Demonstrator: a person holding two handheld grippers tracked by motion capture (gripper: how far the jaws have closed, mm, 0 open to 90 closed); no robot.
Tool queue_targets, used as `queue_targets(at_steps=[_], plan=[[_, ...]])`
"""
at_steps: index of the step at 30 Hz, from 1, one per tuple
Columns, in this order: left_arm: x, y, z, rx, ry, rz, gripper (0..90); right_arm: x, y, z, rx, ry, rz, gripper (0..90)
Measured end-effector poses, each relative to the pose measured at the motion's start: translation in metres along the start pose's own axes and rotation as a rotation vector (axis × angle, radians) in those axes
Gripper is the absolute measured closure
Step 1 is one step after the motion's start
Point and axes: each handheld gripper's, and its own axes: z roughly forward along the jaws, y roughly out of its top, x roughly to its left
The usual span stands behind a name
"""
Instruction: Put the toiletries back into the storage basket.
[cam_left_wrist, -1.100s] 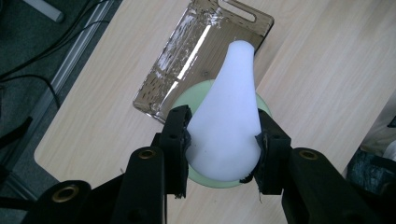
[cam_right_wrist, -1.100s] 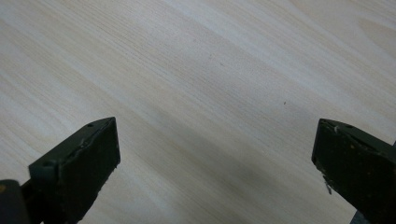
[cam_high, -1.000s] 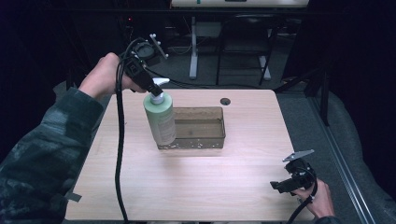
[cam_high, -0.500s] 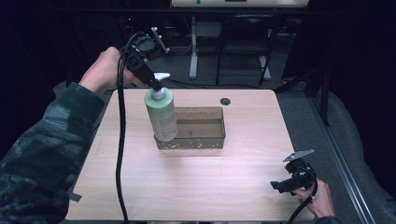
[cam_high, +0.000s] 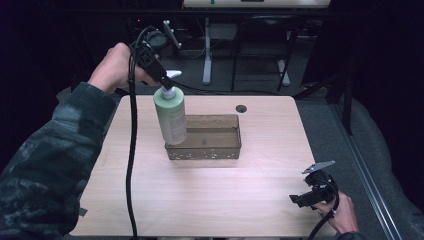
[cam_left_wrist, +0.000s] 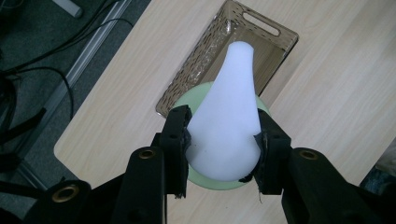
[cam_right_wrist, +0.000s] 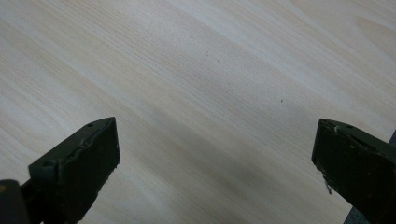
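A pale green pump bottle (cam_high: 170, 116) with a white pump head (cam_left_wrist: 229, 116) hangs upright over the left end of a smoky clear plastic bin (cam_high: 212, 137). My left gripper (cam_high: 161, 78) is shut on the pump head, its two black jaws pressing the sides of the white top (cam_left_wrist: 224, 140). Whether the bottle's base touches the bin floor is hidden. My right gripper (cam_high: 306, 196) rests low at the table's front right corner, open, with bare wood between its jaws (cam_right_wrist: 215, 158).
The light wood table (cam_high: 210, 200) has a round cable hole (cam_high: 241, 108) at the back. A black cable (cam_high: 131, 165) trails from the left gripper across the table's left side. Desk legs and cables stand on the dark floor behind.
The left gripper has carried the bottle a little back and to the right, so it now stands over the bin's left end. The right gripper has stayed put.
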Motion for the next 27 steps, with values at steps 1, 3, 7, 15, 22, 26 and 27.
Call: queue_targets(at_steps=[1,3,7,15,22,26,27], plan=[[0.001,0.001,0.0,-0.006,0.002,-0.006,62.8,0.0,0.0,0.0,-0.002,0.006,0.002,0.5],[0.002,0.003,0.001,-0.01,0.007,-0.011,62.8,0.0,0.0,-0.001,-0.003,0.006,0.002,0.6],[0.003,0.007,0.006,-0.014,0.017,-0.03,62.8,0.0,0.0,0.0,-0.002,0.006,0.003,0.8],[0.007,0.014,0.013,-0.011,0.028,-0.046,62.8,0.0,-0.002,0.0,0.003,0.007,0.005,1.0],[0.01,0.016,0.016,-0.014,0.049,-0.062,62.8,0.0,-0.003,-0.003,-0.007,0.005,0.009,0.9],[0.012,0.018,0.019,-0.018,0.054,-0.071,62.8,0.001,-0.002,-0.003,-0.007,0.007,0.011,1.0],[0.012,0.018,0.02,-0.025,0.054,-0.075,62.8,0.001,-0.002,-0.003,-0.007,0.008,0.01,1.0]])
